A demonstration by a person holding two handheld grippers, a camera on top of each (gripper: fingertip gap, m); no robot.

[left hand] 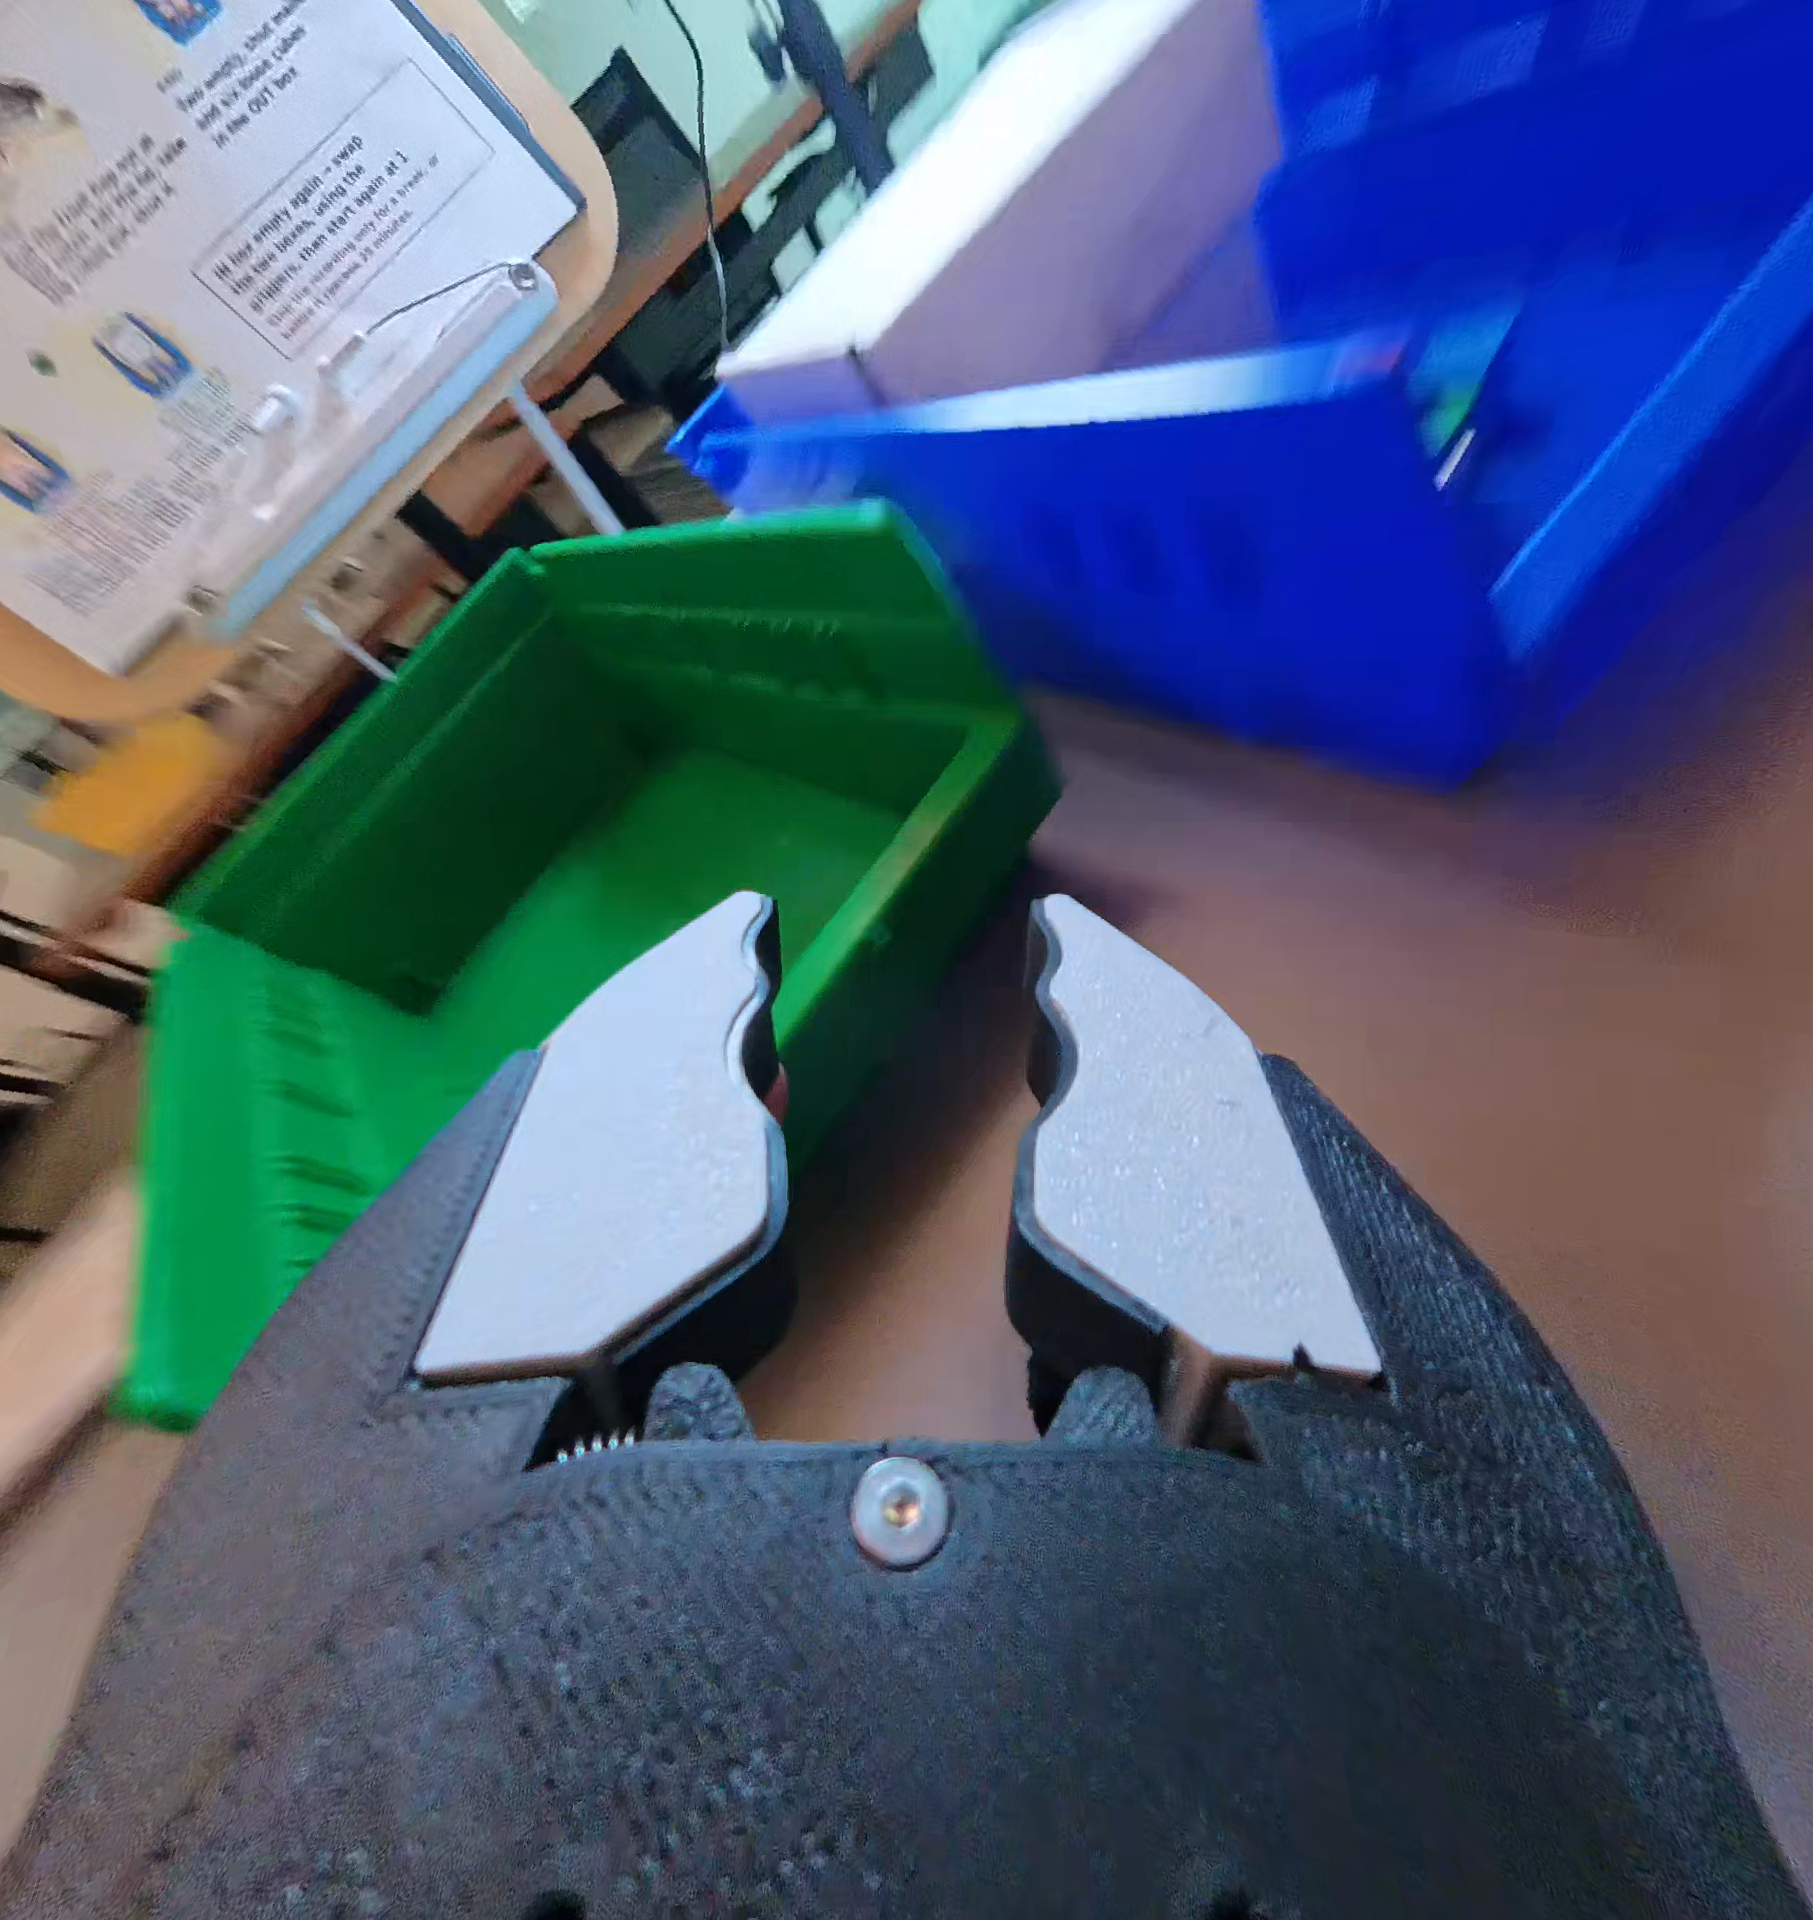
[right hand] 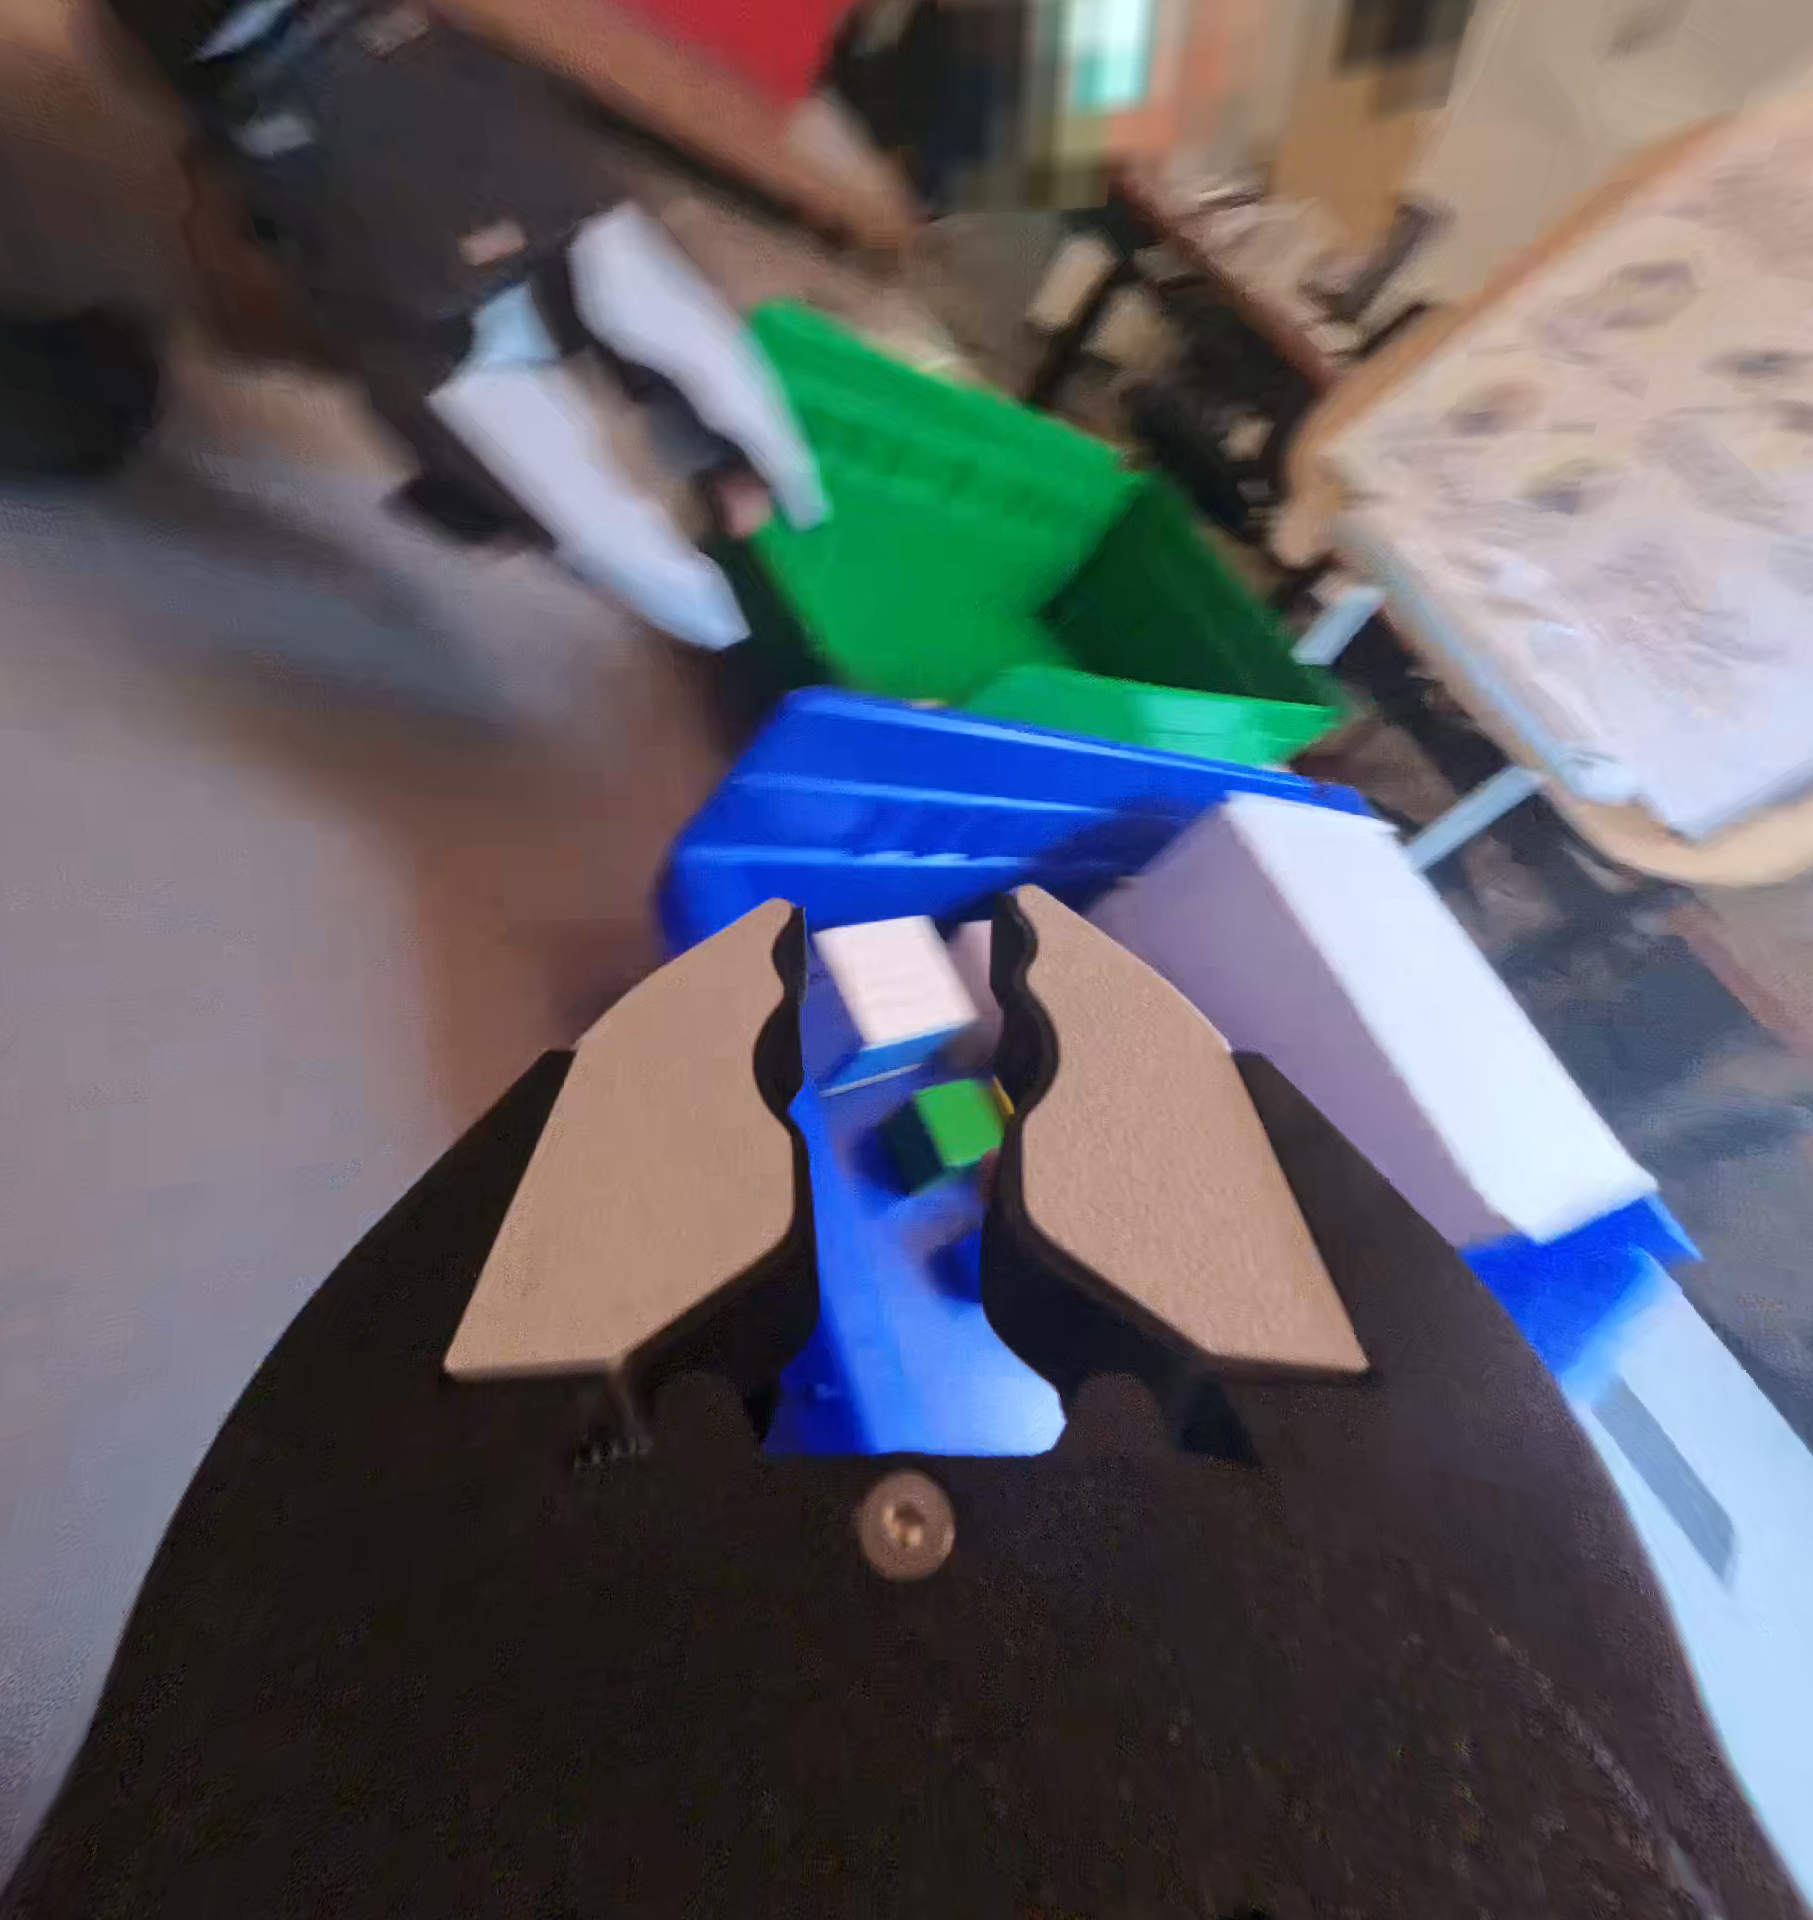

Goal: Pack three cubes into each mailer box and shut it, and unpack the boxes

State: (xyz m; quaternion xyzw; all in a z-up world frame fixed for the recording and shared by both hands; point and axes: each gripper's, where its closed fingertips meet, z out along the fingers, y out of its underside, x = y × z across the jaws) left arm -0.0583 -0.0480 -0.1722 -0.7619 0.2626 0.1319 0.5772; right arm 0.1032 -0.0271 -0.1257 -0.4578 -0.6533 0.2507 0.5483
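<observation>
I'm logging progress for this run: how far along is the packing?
Nothing looks packed: the green box lies open and empty. Both grippers, left and right, are open and hold nothing. A green cube still sits in the blue bin. Filling and shutting remain.

free: green bin (left hand: pixel 611 831) cavity, table (left hand: pixel 1401 1143) right of it | blocked: blue bin (left hand: pixel 1245 582) behind, white box (left hand: pixel 1037 208) inside it

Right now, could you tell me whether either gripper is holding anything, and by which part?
Nothing is held. The left gripper is open beside the green box; the right gripper is open above the blue bin.
</observation>
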